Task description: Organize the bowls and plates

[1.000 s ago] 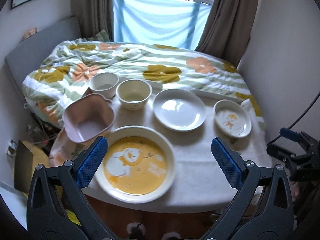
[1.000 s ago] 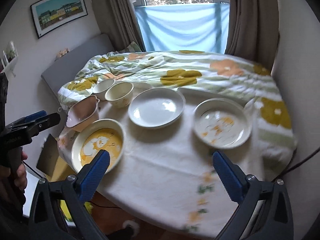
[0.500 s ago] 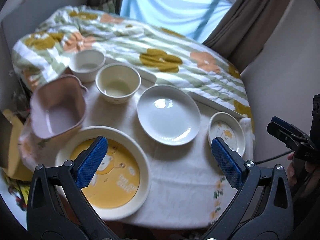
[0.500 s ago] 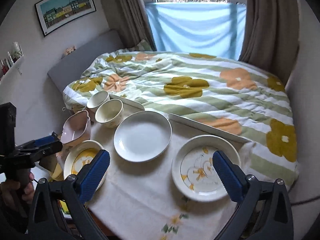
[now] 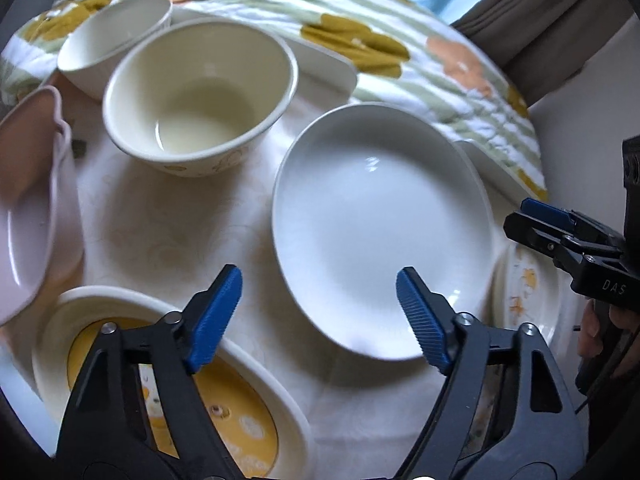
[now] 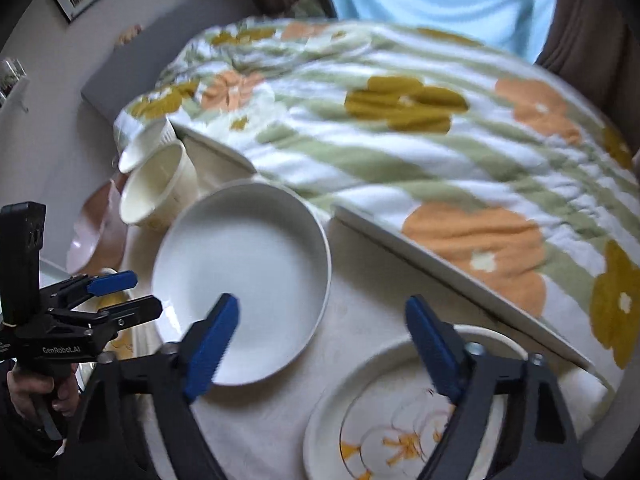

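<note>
A white plate [image 5: 380,232] lies mid-table, also in the right wrist view [image 6: 248,272]. Behind it stand a cream bowl [image 5: 200,96] and a smaller white bowl [image 5: 116,36], with a pink bowl [image 5: 28,208] at the left. A yellow-centred plate [image 5: 100,300] sits near left, and a small printed plate [image 6: 400,420] near right. My left gripper [image 5: 318,280] hovers over the white plate's near-left rim, jaws closing, pressing on nothing. My right gripper [image 6: 322,306] hangs between the white plate and the printed plate, jaws closing, empty.
A flowered quilt [image 6: 400,128] on a bed borders the table's far side. A white board edge [image 6: 440,260] runs along it. Curtains [image 6: 592,20] and a wall stand to the right. A hand [image 6: 24,392] holds the left gripper's handle.
Both grippers have dropped down and forward towards the dishes, which now fill the views. Their jaws have narrowed from fully wide. No dish has moved.
</note>
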Motion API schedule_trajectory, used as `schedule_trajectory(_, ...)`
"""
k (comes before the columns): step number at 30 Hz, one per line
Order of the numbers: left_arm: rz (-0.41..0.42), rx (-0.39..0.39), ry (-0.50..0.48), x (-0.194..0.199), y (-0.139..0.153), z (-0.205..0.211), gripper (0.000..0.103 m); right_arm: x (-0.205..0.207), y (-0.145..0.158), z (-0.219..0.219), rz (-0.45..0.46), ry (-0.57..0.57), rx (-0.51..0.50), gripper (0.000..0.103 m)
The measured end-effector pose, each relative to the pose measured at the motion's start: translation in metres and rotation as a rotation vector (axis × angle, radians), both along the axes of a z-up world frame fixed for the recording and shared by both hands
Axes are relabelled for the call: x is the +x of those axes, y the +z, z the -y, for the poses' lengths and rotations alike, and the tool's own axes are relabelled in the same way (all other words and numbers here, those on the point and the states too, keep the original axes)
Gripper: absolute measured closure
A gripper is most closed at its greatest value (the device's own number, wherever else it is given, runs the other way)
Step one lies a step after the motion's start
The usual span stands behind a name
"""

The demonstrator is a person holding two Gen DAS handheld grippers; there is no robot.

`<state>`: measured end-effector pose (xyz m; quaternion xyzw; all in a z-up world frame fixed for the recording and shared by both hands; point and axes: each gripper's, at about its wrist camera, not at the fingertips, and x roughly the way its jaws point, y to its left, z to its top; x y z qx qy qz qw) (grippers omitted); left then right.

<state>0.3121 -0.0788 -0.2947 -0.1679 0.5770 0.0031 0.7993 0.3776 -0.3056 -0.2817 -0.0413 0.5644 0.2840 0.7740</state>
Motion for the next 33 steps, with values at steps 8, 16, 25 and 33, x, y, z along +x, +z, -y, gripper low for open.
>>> schedule_trajectory(8, -0.051, 0.042, -0.011, 0.015, -0.021, 0.0, 0.058, 0.017, -0.033, -0.012, -0.075, 0.051, -0.027, 0.057)
schedule_trajectory(16, -0.046, 0.083, -0.054, 0.023, -0.02, 0.006, 0.077, 0.02, -0.041, -0.021, -0.111, 0.082, -0.02, 0.086)
schedule_trajectory(25, -0.039, 0.08, -0.059, 0.026, -0.02, 0.006, 0.077, 0.019, -0.042, -0.024, -0.104, 0.094, -0.03, 0.086)
schedule_trajectory(33, 0.007, 0.083, -0.067, 0.016, -0.001, 0.003, 0.077, 0.012, -0.036, -0.019, -0.085, 0.068, -0.008, 0.086)
